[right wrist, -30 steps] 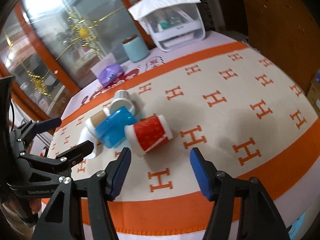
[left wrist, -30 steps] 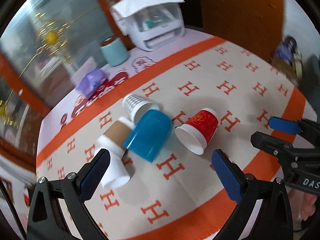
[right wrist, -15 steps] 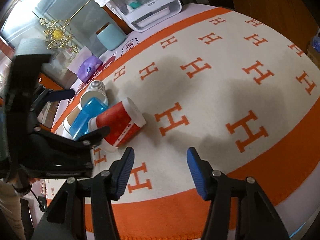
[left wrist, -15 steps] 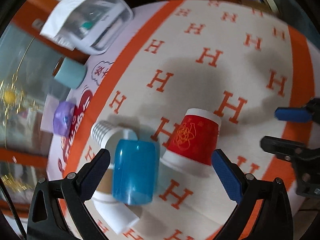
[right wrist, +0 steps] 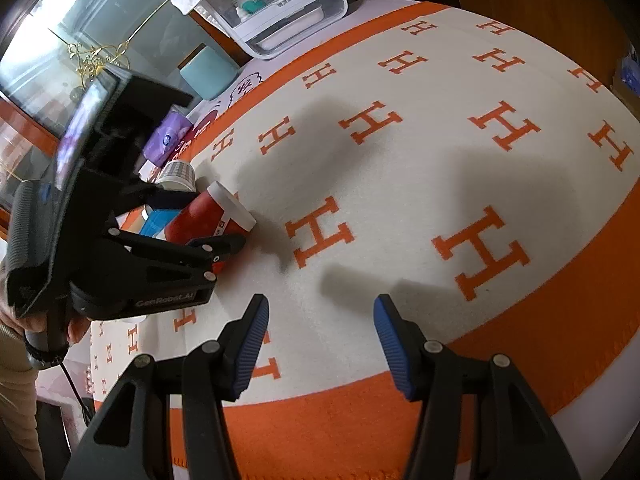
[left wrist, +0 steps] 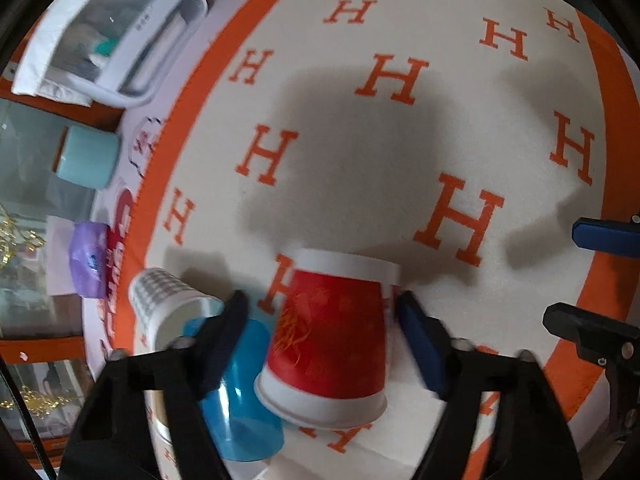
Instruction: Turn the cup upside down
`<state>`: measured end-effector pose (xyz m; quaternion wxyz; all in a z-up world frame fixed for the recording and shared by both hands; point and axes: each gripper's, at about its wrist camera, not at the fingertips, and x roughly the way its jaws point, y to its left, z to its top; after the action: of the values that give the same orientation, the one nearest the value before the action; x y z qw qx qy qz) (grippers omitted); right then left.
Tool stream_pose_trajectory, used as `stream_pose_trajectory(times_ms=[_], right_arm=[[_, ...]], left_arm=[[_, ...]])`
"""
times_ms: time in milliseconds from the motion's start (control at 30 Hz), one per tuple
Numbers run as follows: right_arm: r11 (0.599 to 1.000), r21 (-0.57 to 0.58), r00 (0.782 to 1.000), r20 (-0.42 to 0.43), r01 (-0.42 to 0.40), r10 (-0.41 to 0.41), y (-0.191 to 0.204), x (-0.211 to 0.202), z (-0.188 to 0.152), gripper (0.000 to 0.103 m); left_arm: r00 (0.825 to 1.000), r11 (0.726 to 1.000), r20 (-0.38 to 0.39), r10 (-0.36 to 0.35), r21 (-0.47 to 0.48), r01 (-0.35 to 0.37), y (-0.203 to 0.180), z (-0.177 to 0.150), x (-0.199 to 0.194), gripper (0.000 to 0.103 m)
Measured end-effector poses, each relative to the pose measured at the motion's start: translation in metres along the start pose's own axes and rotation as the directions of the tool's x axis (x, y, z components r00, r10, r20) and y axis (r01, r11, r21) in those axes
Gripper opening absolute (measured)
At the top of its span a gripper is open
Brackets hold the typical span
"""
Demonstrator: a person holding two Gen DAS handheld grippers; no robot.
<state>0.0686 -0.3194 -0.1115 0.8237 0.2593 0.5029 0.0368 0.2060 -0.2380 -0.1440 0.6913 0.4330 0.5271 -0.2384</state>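
Observation:
A red paper cup [left wrist: 332, 336] with white rims lies on its side on the H-patterned cloth [left wrist: 360, 152], its mouth toward the left wrist camera. My left gripper [left wrist: 320, 312] is open, with one finger on each side of the cup; I cannot tell whether the pads touch it. The cup also shows in the right wrist view [right wrist: 208, 216] between the left gripper's fingers [right wrist: 216, 246]. My right gripper [right wrist: 318, 336] is open and empty above the cloth near its orange border.
A blue cup [left wrist: 240, 392], a white patterned cup [left wrist: 168, 304] and another white cup lie left of the red one. A teal canister [left wrist: 86, 156], a purple packet [left wrist: 86, 260] and a white appliance [left wrist: 116, 36] stand beyond the cloth [right wrist: 440, 160].
My left gripper has dropped and moved forward around the red cup, and its fingers have narrowed. The right gripper has shifted only a little.

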Motion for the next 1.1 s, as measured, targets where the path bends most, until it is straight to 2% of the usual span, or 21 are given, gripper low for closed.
stream_pose_trajectory(times_ms=[33,267,467,633,700,767,833,900,933,967,1000,1033,1067,1100], right_arm=[[1.0,0.001,1.0,0.0,0.0,0.0,0.0,0.0,0.0,0.055],[1.0,0.0,1.0,0.006,-0.005,0.005,0.002,-0.005,0.0,0.055],[0.999,-0.019,0.999,0.024,-0.027,0.028,0.011,-0.017,-0.002,0.055],[0.997,-0.053,0.998,0.009,-0.057,0.058,0.026,-0.02,-0.01,0.055],[0.995,-0.069,0.997,-0.008,-0.076,0.075,0.033,-0.019,-0.015,0.055],[0.992,-0.085,0.996,-0.026,-0.09,0.088,0.042,-0.017,-0.021,0.055],[0.989,-0.101,0.994,-0.044,-0.105,0.101,0.051,-0.014,-0.027,0.055],[0.987,-0.112,0.993,-0.06,-0.111,0.105,0.057,-0.011,-0.031,0.055],[0.986,-0.119,0.992,-0.071,-0.115,0.107,0.06,-0.009,-0.034,0.055],[0.985,-0.124,0.991,-0.08,-0.116,0.107,0.062,-0.007,-0.036,0.055],[0.985,-0.13,0.99,-0.089,-0.117,0.106,0.065,-0.005,-0.038,0.055],[0.984,-0.135,0.99,-0.097,-0.117,0.104,0.067,-0.004,-0.04,0.055],[0.983,-0.139,0.989,-0.103,-0.116,0.102,0.068,-0.003,-0.042,0.055],[0.983,-0.142,0.989,-0.108,-0.116,0.101,0.069,-0.001,-0.043,0.055]], left_arm=[[1.0,1.0,-0.019,-0.016,-0.005,0.016,0.0,0.0,0.003,0.059],[0.998,0.998,-0.049,-0.05,-0.052,0.047,0.006,-0.001,0.007,0.058],[0.995,0.988,-0.048,-0.091,-0.13,0.084,0.015,-0.017,-0.019,0.058],[0.99,0.96,-0.054,-0.13,-0.257,0.111,0.023,-0.054,-0.049,0.058],[0.989,0.938,-0.056,-0.139,-0.328,0.113,0.03,-0.075,-0.057,0.058],[0.986,0.899,-0.058,-0.157,-0.422,0.118,0.038,-0.098,-0.064,0.058],[0.979,0.837,-0.063,-0.194,-0.531,0.132,0.045,-0.124,-0.064,0.058],[0.968,0.76,-0.053,-0.246,-0.631,0.158,0.052,-0.15,-0.058,0.058],[0.959,0.702,-0.043,-0.28,-0.691,0.174,0.054,-0.167,-0.053,0.058],[0.954,0.67,-0.035,-0.296,-0.72,0.181,0.057,-0.178,-0.048,0.058],[0.947,0.613,-0.015,-0.32,-0.765,0.196,0.057,-0.193,-0.042,0.058],[0.943,0.574,-0.004,-0.332,-0.794,0.199,0.058,-0.203,-0.036,0.058],[0.934,0.519,0.012,-0.356,-0.829,0.209,0.058,-0.215,-0.029,0.058],[0.926,0.476,0.03,-0.377,-0.851,0.222,0.057,-0.223,-0.023,0.058]])
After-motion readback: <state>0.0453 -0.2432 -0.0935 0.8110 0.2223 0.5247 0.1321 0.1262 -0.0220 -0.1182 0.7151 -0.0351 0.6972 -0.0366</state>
